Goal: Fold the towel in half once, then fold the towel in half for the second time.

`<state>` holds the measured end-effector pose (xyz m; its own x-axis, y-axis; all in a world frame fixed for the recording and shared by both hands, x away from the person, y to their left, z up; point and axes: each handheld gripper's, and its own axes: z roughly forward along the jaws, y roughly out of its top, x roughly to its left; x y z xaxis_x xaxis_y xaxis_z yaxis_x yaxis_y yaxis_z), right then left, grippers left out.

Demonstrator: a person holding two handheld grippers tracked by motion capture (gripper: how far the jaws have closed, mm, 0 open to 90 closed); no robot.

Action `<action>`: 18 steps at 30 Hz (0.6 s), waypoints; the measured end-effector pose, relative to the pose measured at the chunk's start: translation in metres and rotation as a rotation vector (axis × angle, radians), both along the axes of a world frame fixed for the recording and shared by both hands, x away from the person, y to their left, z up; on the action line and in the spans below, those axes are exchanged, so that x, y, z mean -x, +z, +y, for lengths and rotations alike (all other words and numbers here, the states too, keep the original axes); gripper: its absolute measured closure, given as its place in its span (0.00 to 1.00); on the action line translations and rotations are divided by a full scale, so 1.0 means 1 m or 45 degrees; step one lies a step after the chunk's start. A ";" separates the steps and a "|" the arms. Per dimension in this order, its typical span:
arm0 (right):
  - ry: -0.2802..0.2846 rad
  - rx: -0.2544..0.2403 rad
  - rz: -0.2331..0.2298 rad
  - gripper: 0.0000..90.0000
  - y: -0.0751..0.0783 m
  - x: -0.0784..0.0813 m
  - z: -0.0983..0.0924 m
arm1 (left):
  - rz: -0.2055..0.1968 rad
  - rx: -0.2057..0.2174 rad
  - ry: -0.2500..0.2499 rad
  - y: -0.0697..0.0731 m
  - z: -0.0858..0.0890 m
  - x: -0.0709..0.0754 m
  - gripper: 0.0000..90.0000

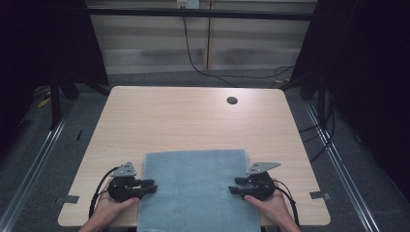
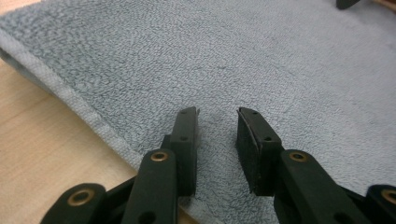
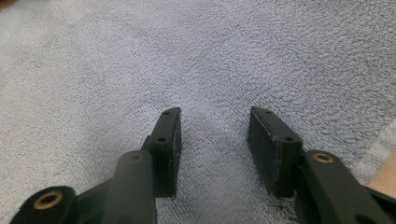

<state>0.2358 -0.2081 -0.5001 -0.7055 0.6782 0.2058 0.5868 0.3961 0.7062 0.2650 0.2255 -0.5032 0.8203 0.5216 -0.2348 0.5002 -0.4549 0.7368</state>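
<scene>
A grey-blue towel (image 1: 196, 188) lies flat on the near half of the wooden table (image 1: 193, 121), its near end hanging past the front edge. My left gripper (image 1: 153, 185) sits at the towel's left edge and points right, jaws open over the terry cloth (image 2: 261, 60) with nothing between them (image 2: 217, 114). My right gripper (image 1: 232, 185) sits at the towel's right edge and points left, also open just above the towel (image 3: 140, 56), its jaws wide apart (image 3: 215, 114). A hand holds each gripper from below.
A dark round cable hole (image 1: 232, 100) sits in the far right part of the tabletop. Grey tape tabs (image 1: 320, 195) mark the table's side edges. Grey floor, metal rails and cables surround the table; a dark frame stands behind.
</scene>
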 end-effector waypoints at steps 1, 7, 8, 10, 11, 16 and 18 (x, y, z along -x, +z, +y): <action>-0.002 0.002 -0.002 0.62 0.000 0.003 0.000 | 0.008 0.001 -0.004 0.000 0.000 0.002 0.76; 0.019 0.014 0.009 0.62 0.002 0.021 0.001 | 0.027 0.005 -0.025 0.001 0.002 0.016 0.76; 0.025 0.025 0.008 0.62 0.003 0.023 0.001 | 0.030 0.003 -0.023 0.002 0.001 0.017 0.76; 0.027 0.021 0.022 0.62 0.004 0.027 0.002 | 0.022 -0.004 -0.032 0.002 0.000 0.020 0.75; 0.026 0.026 0.041 0.61 0.005 0.028 0.002 | 0.025 -0.003 -0.037 0.002 0.000 0.020 0.75; 0.007 0.000 0.003 0.58 0.012 0.023 -0.004 | 0.047 0.009 -0.048 0.002 0.001 0.018 0.74; -0.031 -0.019 -0.046 0.59 0.020 0.013 -0.010 | 0.051 0.000 -0.053 0.004 0.001 0.018 0.73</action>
